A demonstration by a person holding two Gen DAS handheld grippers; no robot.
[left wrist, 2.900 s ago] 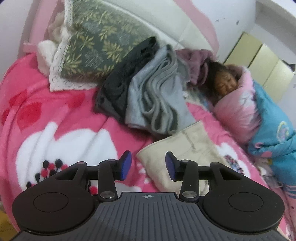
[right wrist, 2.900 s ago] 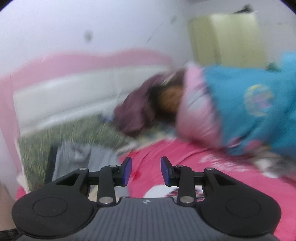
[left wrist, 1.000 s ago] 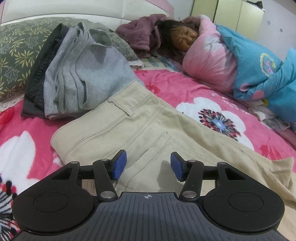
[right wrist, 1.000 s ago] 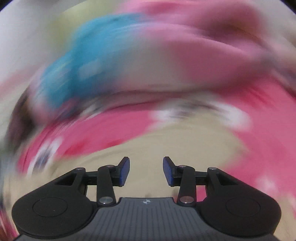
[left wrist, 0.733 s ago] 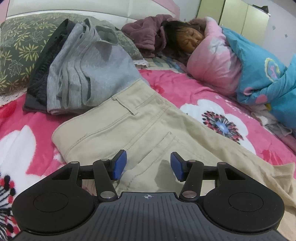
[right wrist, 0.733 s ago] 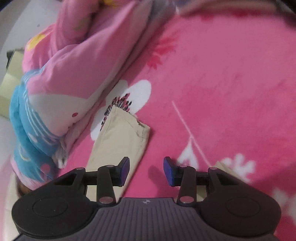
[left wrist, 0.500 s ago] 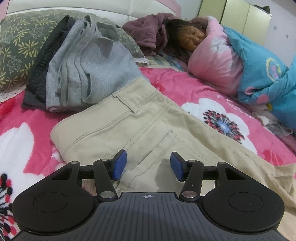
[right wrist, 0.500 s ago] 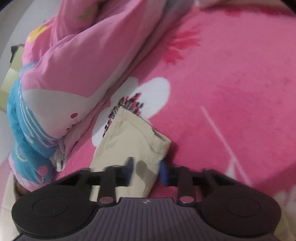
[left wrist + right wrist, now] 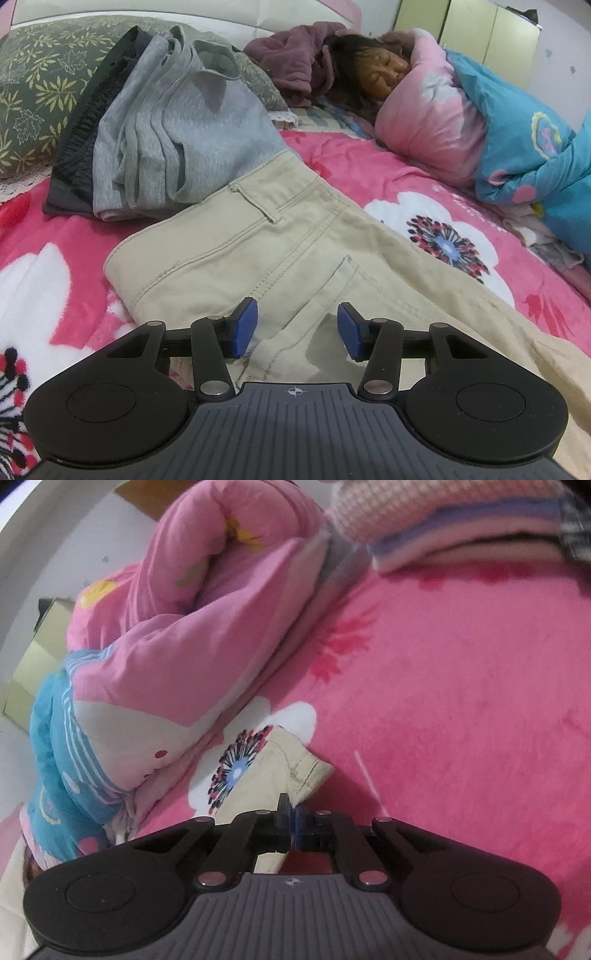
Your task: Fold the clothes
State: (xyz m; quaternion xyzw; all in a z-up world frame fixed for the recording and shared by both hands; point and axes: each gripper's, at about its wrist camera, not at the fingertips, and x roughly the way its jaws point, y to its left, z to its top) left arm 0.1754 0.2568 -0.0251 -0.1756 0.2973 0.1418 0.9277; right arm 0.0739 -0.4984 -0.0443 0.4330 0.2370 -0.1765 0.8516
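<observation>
Beige trousers [image 9: 258,251] lie flat on the pink flowered blanket [image 9: 55,280], waistband toward the pillows. My left gripper [image 9: 294,330] is open and hovers just above the seat of the trousers near a back pocket. In the right wrist view my right gripper [image 9: 293,821] is shut on the hem end of a trouser leg [image 9: 280,771], which rests on the pink blanket [image 9: 461,701].
Folded grey [image 9: 184,136] and dark [image 9: 85,147] clothes lean on a green leaf-print pillow [image 9: 44,81]. A person [image 9: 384,70] sleeps under a pink and blue quilt [image 9: 517,147], which also shows in the right wrist view [image 9: 166,646]. Stacked fabrics [image 9: 461,524] lie beyond.
My right gripper swung down to the trouser leg end and closed on its hem. My left gripper dropped over the trousers' seat and has stayed there, open.
</observation>
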